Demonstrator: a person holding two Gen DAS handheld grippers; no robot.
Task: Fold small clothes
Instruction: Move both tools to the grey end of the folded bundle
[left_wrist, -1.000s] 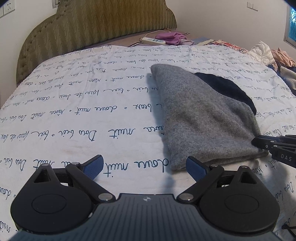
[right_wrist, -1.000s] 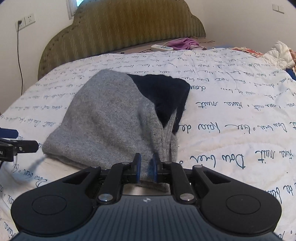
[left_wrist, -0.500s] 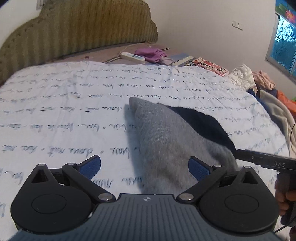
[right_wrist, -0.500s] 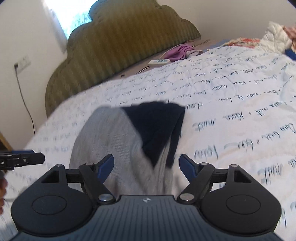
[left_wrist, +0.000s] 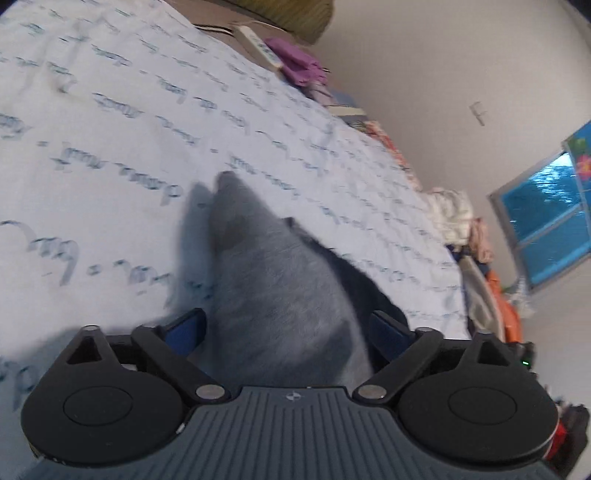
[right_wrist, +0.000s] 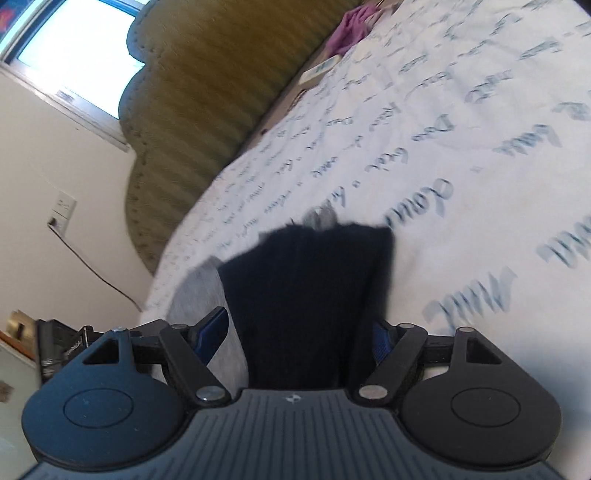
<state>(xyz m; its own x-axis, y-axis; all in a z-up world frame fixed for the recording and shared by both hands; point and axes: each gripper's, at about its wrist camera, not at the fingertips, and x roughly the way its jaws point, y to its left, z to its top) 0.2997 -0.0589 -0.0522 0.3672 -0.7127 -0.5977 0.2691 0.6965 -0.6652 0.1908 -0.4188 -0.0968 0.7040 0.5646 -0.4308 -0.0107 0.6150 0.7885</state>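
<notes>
Both views ride low and close over the bed (left_wrist: 110, 147), each looking forward between the spread fingers of its own hand-held gripper. The left wrist view, from the left hand-held gripper (left_wrist: 286, 328), is tilted and faces along the gray garment (left_wrist: 273, 280) toward the far wall and a window (left_wrist: 546, 225). The right wrist view, from the right hand-held gripper (right_wrist: 301, 332), is rolled the other way and faces the headboard (right_wrist: 207, 110). They share the garment, the script-printed bedspread (right_wrist: 461, 166) and the purple cloth (right_wrist: 351, 26) by the bedhead.

Right gripper (right_wrist: 295, 338) released the garment (left_wrist: 273, 295), both views tilted (blurred)
</notes>
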